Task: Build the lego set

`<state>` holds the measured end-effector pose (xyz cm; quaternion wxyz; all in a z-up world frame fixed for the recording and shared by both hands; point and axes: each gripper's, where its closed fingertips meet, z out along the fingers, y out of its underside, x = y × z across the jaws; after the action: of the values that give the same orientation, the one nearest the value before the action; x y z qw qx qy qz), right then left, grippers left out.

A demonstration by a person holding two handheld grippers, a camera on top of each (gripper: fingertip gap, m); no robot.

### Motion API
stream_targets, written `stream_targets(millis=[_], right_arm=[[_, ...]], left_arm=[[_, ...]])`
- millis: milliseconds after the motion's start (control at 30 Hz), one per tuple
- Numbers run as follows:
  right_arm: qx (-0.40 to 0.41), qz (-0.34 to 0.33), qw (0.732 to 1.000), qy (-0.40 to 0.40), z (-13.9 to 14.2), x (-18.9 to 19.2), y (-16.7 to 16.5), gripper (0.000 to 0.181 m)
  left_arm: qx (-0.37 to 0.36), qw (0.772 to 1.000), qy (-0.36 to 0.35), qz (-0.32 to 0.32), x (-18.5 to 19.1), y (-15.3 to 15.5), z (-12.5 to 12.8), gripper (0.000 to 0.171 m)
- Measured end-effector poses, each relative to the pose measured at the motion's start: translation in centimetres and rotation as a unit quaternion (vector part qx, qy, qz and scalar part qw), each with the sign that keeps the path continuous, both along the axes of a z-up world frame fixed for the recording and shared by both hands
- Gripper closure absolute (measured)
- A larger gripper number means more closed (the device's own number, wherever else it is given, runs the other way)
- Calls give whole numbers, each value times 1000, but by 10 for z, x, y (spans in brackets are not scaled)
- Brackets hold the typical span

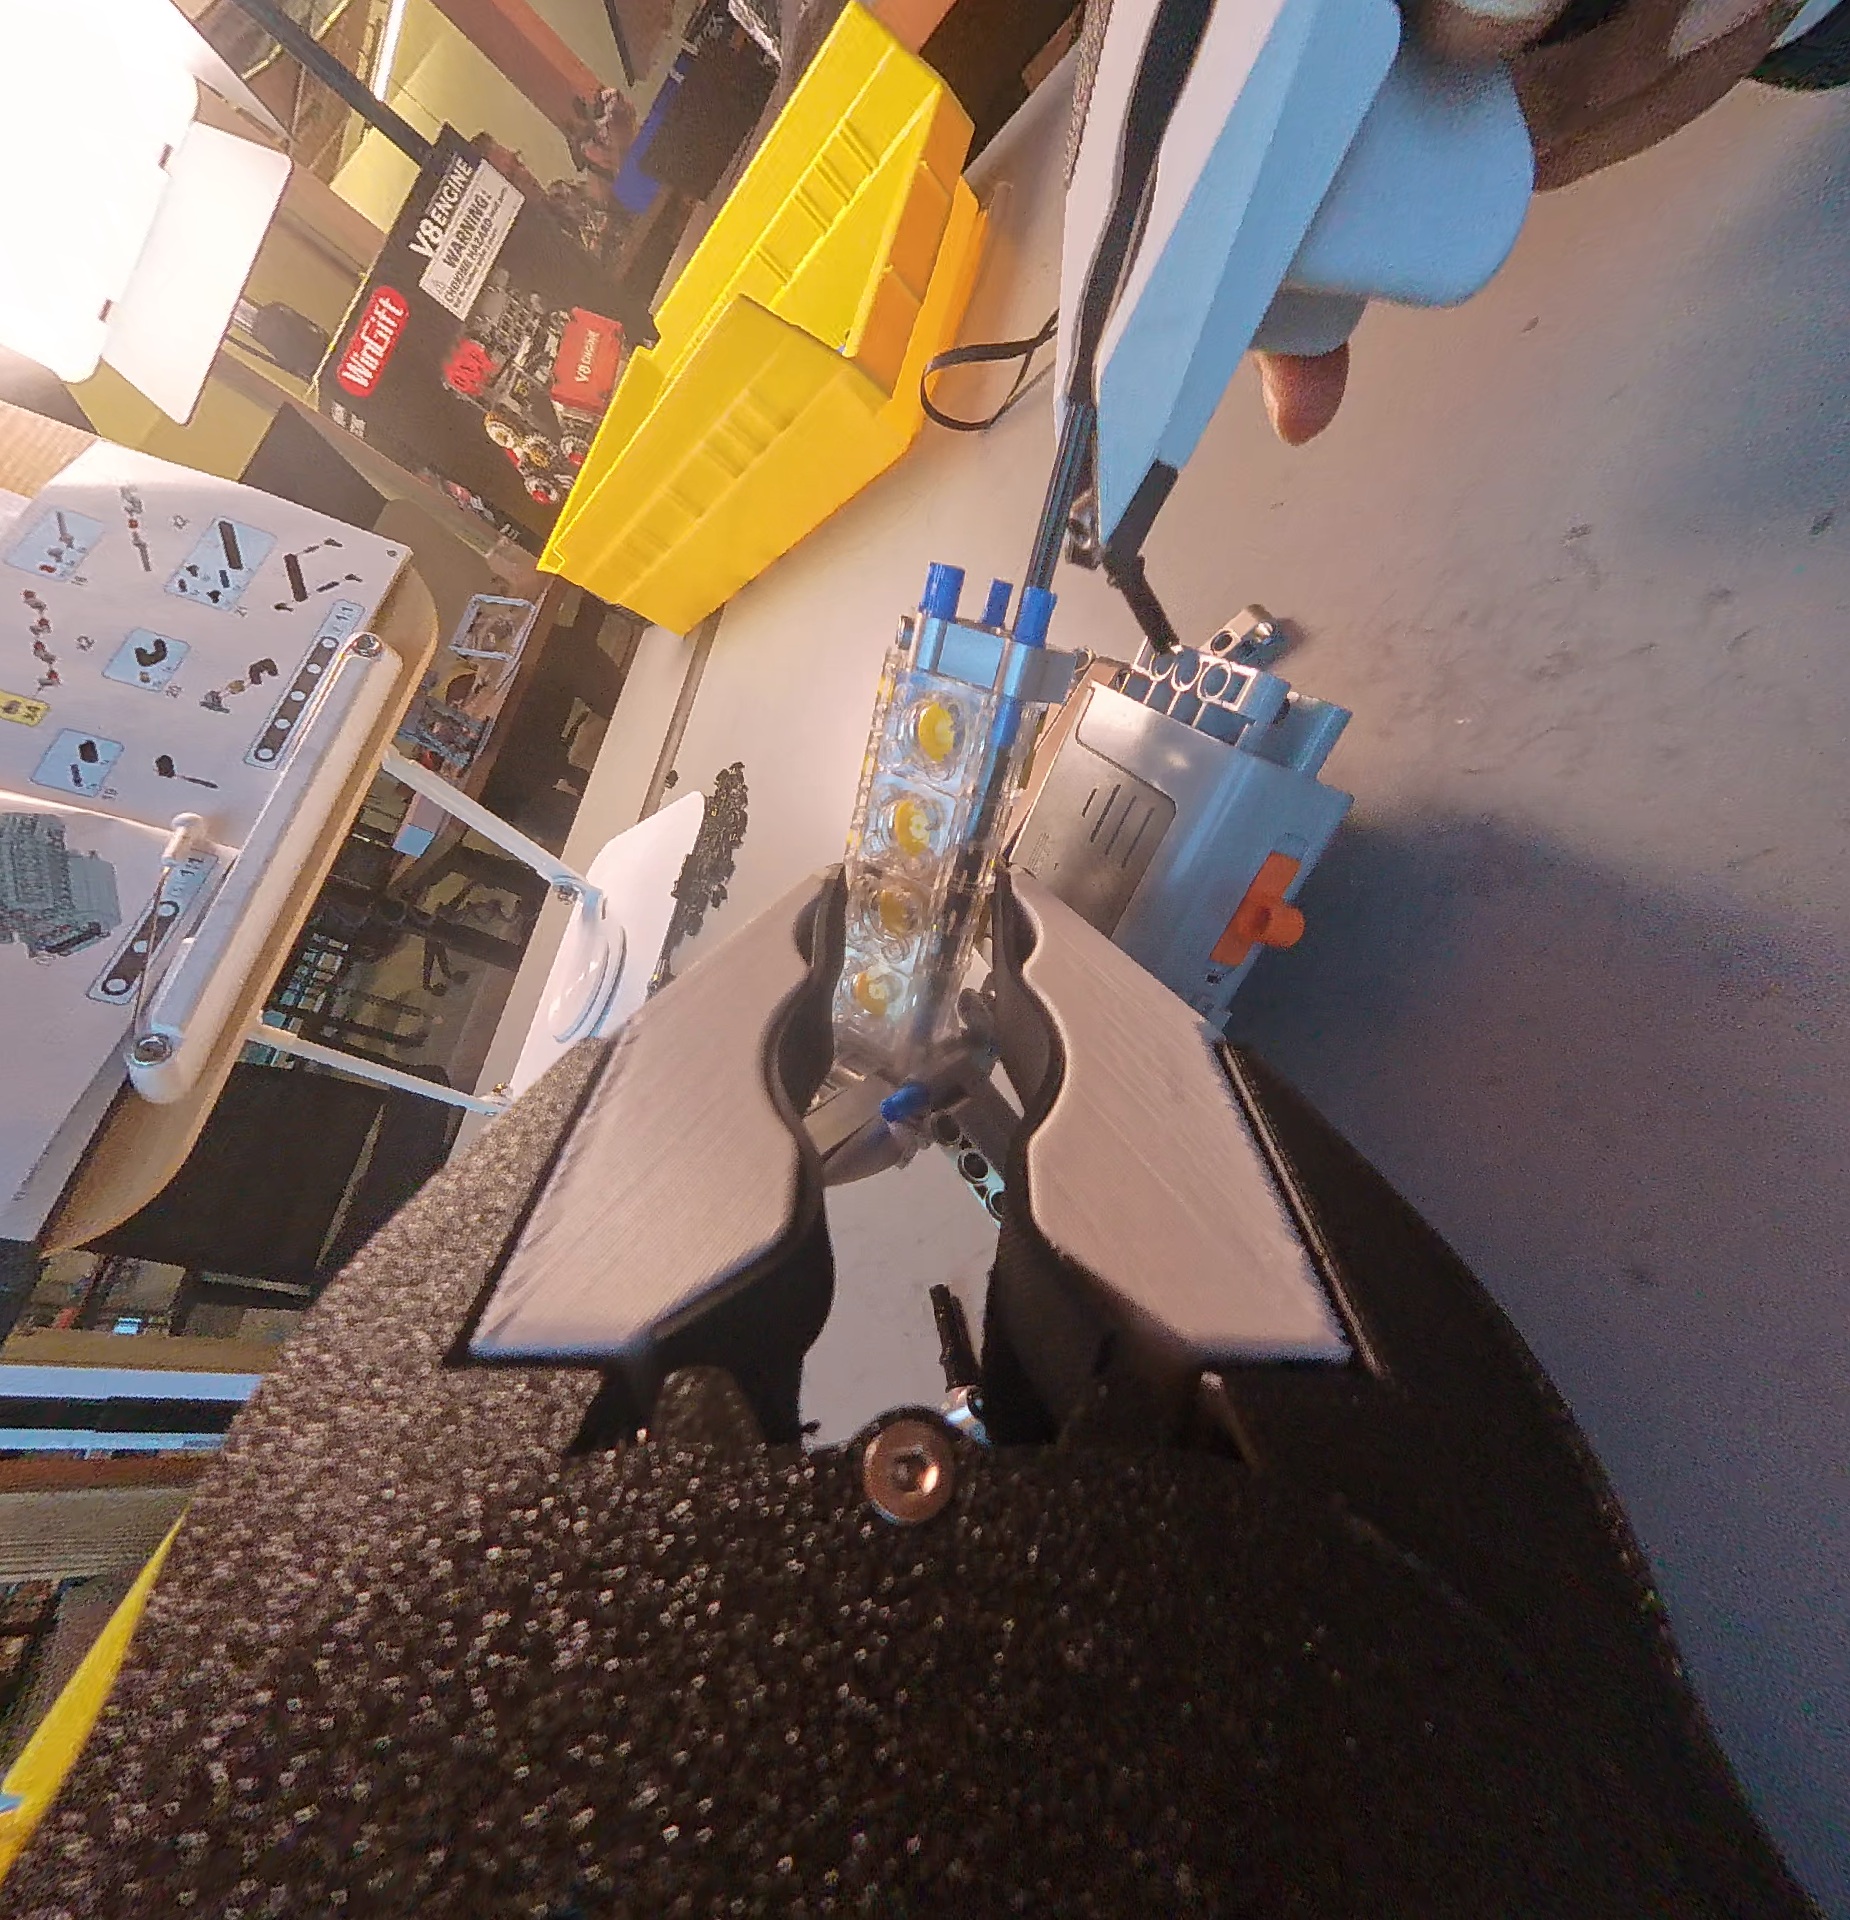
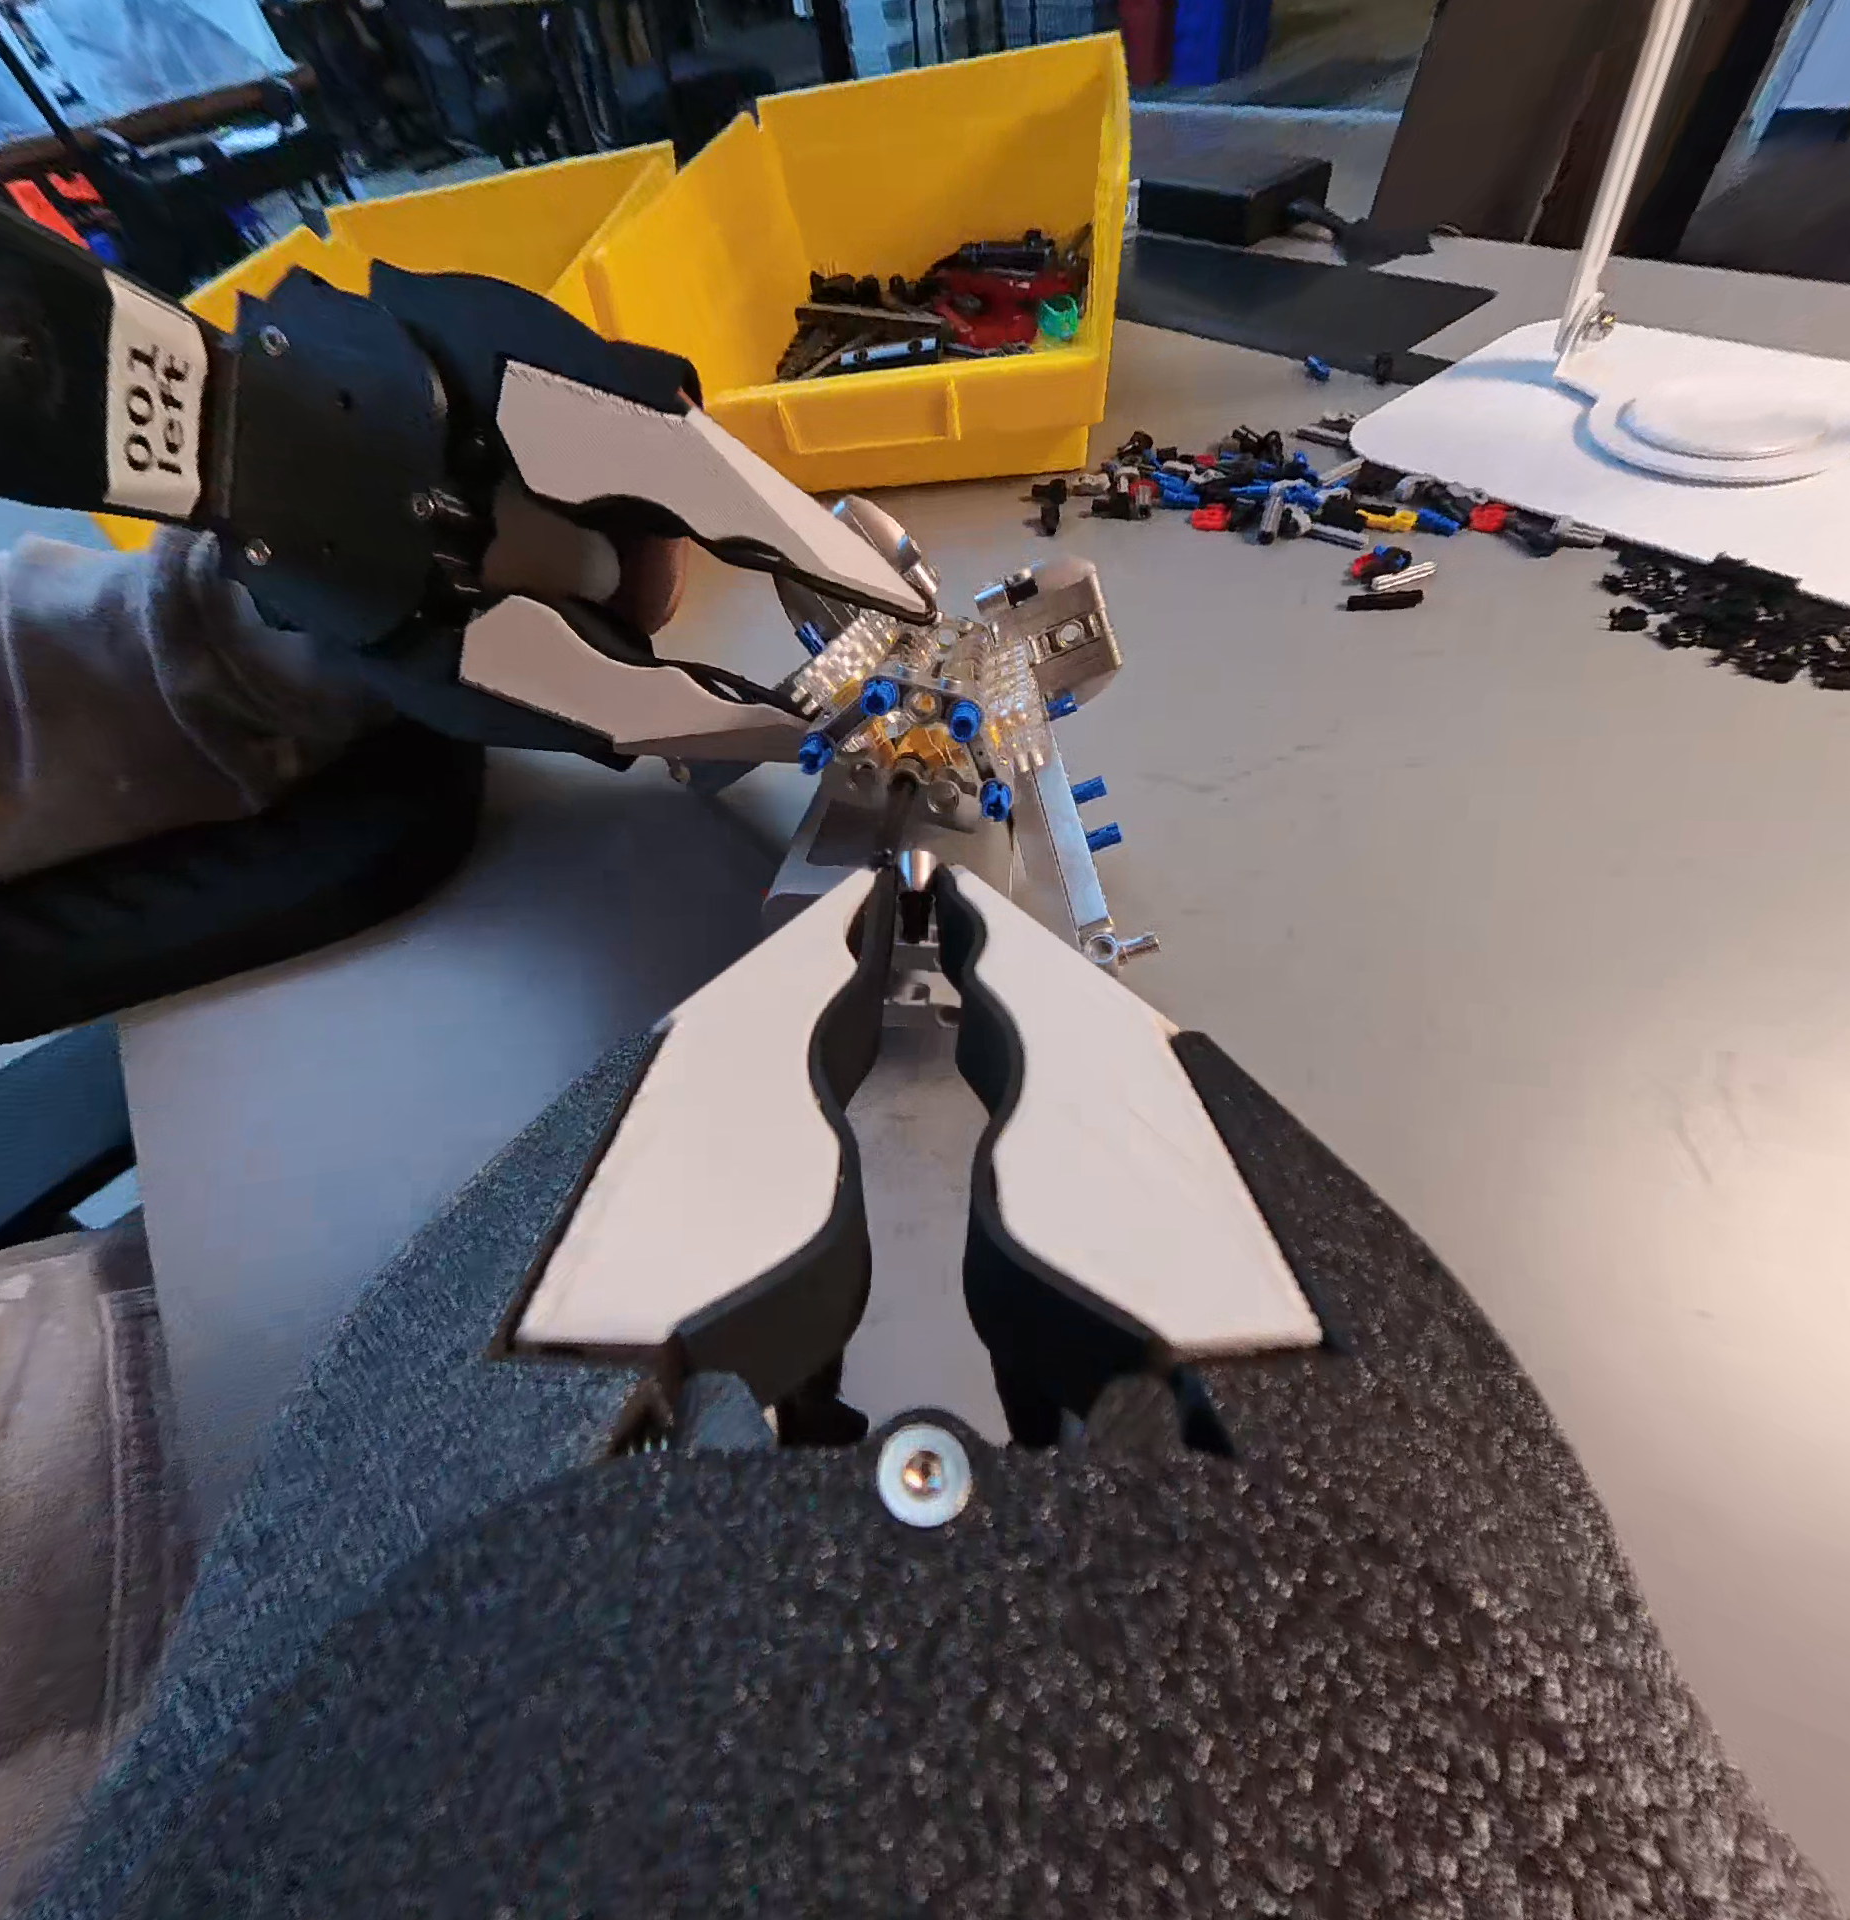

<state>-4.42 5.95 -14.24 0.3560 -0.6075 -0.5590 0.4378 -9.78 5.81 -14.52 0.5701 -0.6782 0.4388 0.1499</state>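
Note:
A small engine model (image 1: 926, 790) of clear bricks with yellow pistons, grey beams and blue pins stands on the grey table. My left gripper (image 1: 916, 899) is shut on its clear cylinder block. A grey battery box (image 1: 1181, 831) with an orange switch sits right behind it. In the right wrist view the left gripper (image 2: 865, 665) clamps the model (image 2: 931, 717) from the left. My right gripper (image 2: 910, 883) is shut on a thin black axle (image 2: 906, 795) that runs into the front of the model. In the left wrist view the right gripper (image 1: 1108, 540) reaches in from above with the axle (image 1: 1056, 499).
Yellow bins (image 2: 900, 270) stand behind the model, one holding dark and red parts. A spread of small loose parts (image 2: 1285, 499) lies to the right beside a white lamp base (image 2: 1679, 436). An instruction booklet on a stand (image 1: 152, 727) and a dark product box (image 1: 464, 343) are farther off. Tip to tip, the grippers are about 6 cm apart.

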Motion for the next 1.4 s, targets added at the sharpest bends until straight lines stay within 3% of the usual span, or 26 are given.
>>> stream_targets(millis=[167, 467, 1000, 1400], right_arm=[[73, 10, 996, -43, -10, -4, -2, 175], [61, 41, 990, -118, -35, -6, -8, 176], [106, 4, 990, -88, -30, 12, -14, 176], [70, -17, 996, -53, -20, 10, -8, 177]], left_arm=[[-5, 1000, 2, -1, 2, -1, -2, 146], [-8, 1000, 0, -1, 9, -2, -1, 146], [-9, 1000, 28, 0, 22, -6, -3, 146], [-16, 1000, 20, 10, 19, -6, -4, 146]])
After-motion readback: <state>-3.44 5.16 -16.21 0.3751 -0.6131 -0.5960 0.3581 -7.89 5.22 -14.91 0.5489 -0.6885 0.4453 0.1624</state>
